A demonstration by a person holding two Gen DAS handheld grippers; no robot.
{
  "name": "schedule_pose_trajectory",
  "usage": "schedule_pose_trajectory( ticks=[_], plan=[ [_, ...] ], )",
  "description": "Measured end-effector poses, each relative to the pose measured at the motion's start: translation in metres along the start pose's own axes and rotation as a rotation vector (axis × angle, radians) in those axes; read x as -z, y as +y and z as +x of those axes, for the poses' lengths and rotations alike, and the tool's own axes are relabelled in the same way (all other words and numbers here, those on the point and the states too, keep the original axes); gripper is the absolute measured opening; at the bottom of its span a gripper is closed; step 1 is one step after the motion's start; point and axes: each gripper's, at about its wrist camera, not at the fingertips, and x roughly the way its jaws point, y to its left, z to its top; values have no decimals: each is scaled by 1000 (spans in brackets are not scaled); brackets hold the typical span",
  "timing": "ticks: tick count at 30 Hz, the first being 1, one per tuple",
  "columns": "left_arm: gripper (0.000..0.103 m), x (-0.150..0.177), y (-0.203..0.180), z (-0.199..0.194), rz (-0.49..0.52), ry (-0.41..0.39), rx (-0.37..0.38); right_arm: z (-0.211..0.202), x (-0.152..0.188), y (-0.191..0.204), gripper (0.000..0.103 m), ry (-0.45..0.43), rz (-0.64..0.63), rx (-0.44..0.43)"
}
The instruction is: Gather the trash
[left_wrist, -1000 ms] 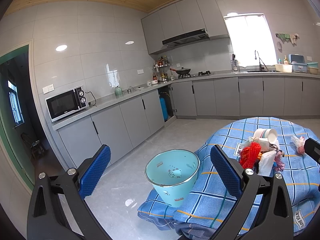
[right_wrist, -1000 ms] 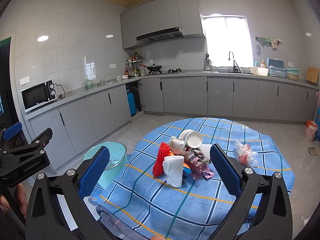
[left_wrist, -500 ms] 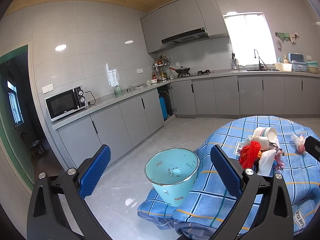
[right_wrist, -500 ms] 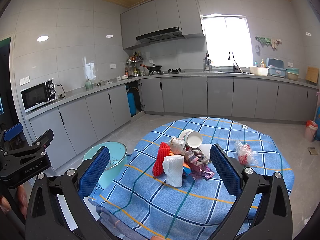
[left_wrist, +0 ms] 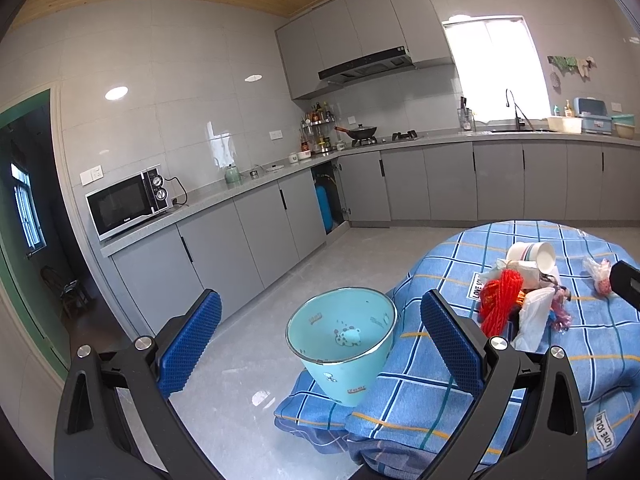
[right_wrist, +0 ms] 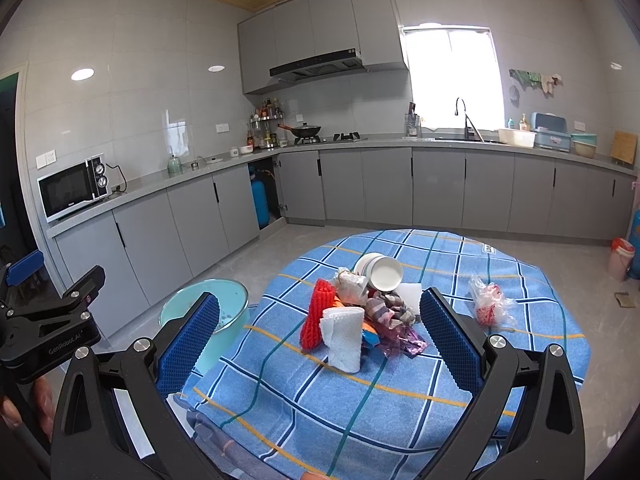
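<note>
Two grippers hung wide open and empty over a round table (right_wrist: 460,364) under a blue plaid cloth: the right gripper (right_wrist: 320,344) faced the table's middle, the left gripper (left_wrist: 320,344) its left edge. A light-blue bin (left_wrist: 344,344) stood just off that edge. The trash pile (right_wrist: 360,308) lay mid-table, a crumpled wrapper (right_wrist: 488,304) apart toward the right edge.

A: Both views are bright, lit mostly by daylight from the window (right_wrist: 452,76), which is blown out to plain white.

B: Ceiling lamps show as glare spots on the glossy wall tiles (left_wrist: 116,93), and the floor (left_wrist: 260,398) carries a pale sheen.

A: Fisheye bending curves the cabinets; the corners go black. Focus is sharp, shadows soft.
</note>
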Motion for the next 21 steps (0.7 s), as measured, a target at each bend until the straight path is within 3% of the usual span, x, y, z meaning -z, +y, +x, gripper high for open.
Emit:
schedule_pose_trajectory(
  ticks=[9, 15, 21],
  plan=[
    [98, 4, -25, 24, 45, 18, 51, 19, 1, -29, 99, 20, 26, 63],
    [98, 6, -50, 56, 50, 44, 103, 35, 2, -72, 99, 31, 70, 178],
    [98, 7, -99, 86, 75, 48, 186, 56, 9, -119, 99, 56, 108, 312]
  ],
)
